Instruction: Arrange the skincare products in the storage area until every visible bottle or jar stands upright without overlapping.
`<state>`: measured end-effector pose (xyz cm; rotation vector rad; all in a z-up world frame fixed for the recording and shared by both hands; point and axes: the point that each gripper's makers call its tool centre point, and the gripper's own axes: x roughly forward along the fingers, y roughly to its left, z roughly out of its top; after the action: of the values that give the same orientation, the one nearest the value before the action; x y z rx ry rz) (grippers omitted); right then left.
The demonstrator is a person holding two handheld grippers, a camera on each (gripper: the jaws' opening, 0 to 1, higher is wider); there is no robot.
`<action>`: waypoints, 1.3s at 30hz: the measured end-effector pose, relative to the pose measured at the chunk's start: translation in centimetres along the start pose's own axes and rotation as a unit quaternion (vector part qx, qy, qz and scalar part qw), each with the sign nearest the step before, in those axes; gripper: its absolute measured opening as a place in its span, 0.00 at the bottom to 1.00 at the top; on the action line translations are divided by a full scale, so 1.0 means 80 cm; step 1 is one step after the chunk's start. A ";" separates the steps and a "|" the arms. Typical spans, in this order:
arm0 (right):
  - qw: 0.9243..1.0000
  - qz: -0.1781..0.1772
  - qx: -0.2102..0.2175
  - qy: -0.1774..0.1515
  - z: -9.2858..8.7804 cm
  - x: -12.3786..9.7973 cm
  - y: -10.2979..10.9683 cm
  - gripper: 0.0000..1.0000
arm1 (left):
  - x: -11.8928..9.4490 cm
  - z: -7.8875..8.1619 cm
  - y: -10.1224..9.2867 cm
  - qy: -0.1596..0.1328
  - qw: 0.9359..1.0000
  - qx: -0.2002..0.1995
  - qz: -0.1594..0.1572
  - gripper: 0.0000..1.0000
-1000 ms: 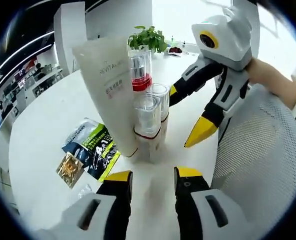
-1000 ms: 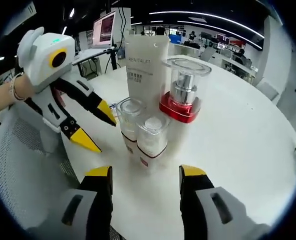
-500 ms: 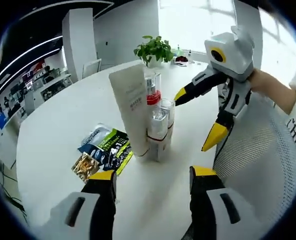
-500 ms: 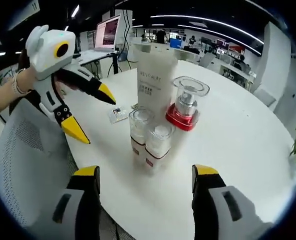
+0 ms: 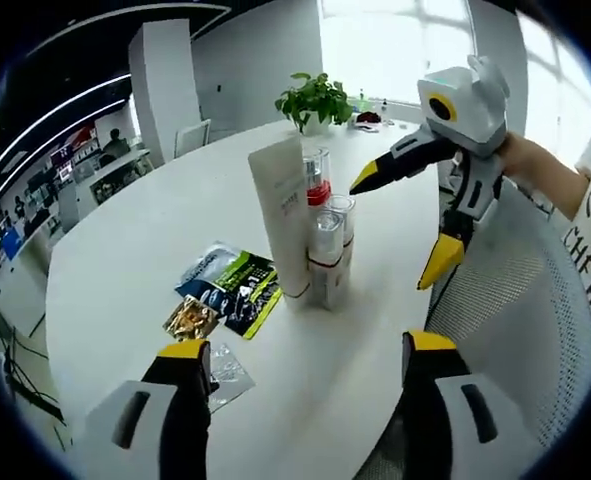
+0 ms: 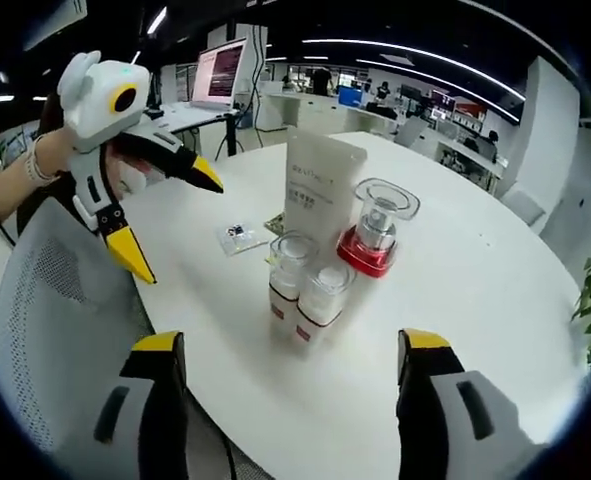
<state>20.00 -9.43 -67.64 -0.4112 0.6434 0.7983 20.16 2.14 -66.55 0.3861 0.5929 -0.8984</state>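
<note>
Four skincare products stand upright in a tight cluster on the round white table (image 5: 115, 250): a white tube (image 5: 285, 215), a clear pump bottle with a red band (image 5: 318, 185) and two small clear-capped bottles (image 5: 327, 255) (image 5: 342, 215). In the right gripper view they are the tube (image 6: 318, 195), pump bottle (image 6: 377, 228) and small bottles (image 6: 290, 275) (image 6: 323, 300). My left gripper (image 5: 305, 350) is open and holds nothing, well back from the cluster; it also appears at the left (image 6: 170, 217). My right gripper (image 6: 292, 345) is open too, seen beside the cluster (image 5: 403, 220).
Flat sachets (image 5: 230, 290), a gold packet (image 5: 188, 318) and a clear packet (image 5: 227, 365) lie left of the cluster. A small packet (image 6: 240, 237) lies behind the bottles. A grey mesh chair back (image 5: 515, 330) (image 6: 45, 330) stands at the table edge. A potted plant (image 5: 315, 98) sits far off.
Both grippers have drawn back from the cluster, so the products look smaller and farther. Both pairs of jaws stand wider apart. The products have not moved.
</note>
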 end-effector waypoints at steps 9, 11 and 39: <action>1.000 -0.009 -0.009 -0.004 0.005 -0.001 -0.003 0.97 | -0.009 0.002 0.007 -0.008 1.000 0.009 0.014 0.92; 1.000 -0.012 -0.010 -0.003 0.006 -0.002 -0.003 0.99 | -0.011 0.002 0.009 -0.007 1.000 0.009 0.018 0.94; 1.000 -0.013 -0.012 0.002 0.005 -0.003 0.001 1.00 | -0.016 0.006 0.016 -0.039 0.999 -0.016 0.019 0.99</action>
<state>19.97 -9.33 -67.20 -0.4414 0.6317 0.7819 20.74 3.35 -65.31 0.3309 0.5253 -0.8621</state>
